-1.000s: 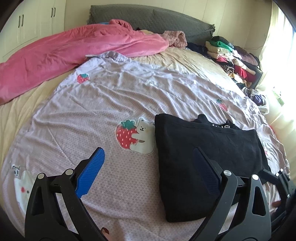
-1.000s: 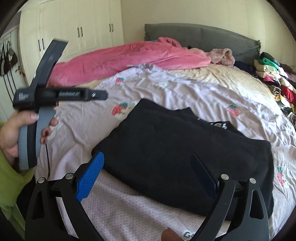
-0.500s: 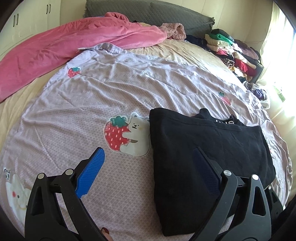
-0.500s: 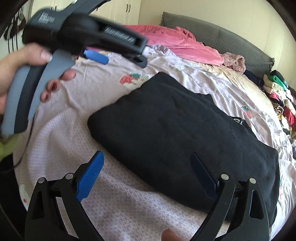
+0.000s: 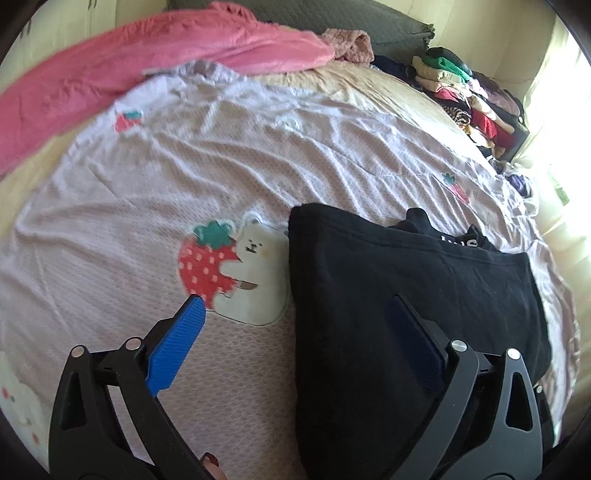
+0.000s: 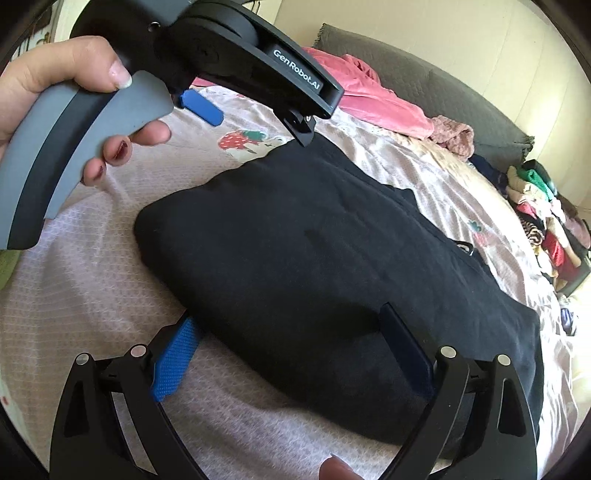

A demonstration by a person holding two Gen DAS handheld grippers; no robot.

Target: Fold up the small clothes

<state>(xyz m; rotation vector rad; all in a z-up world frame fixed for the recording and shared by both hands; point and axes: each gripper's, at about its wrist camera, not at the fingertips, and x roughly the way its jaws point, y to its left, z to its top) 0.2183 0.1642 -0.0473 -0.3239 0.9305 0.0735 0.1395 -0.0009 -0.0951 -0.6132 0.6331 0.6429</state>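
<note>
A black garment lies folded flat on the lilac strawberry-print sheet; it also shows in the right wrist view. My left gripper is open and empty, low over the garment's left edge, one finger over the sheet and one over the cloth. My right gripper is open and empty at the garment's near edge, its jaws straddling the cloth. The hand-held left gripper body crosses the top left of the right wrist view.
A pink blanket lies along the far side of the bed by a grey headboard. A pile of folded clothes stands at the far right, near a bright window.
Both grippers have moved forward and lower toward the black garment. The left gripper has swung across the right wrist view from left to top. The garment has not moved.
</note>
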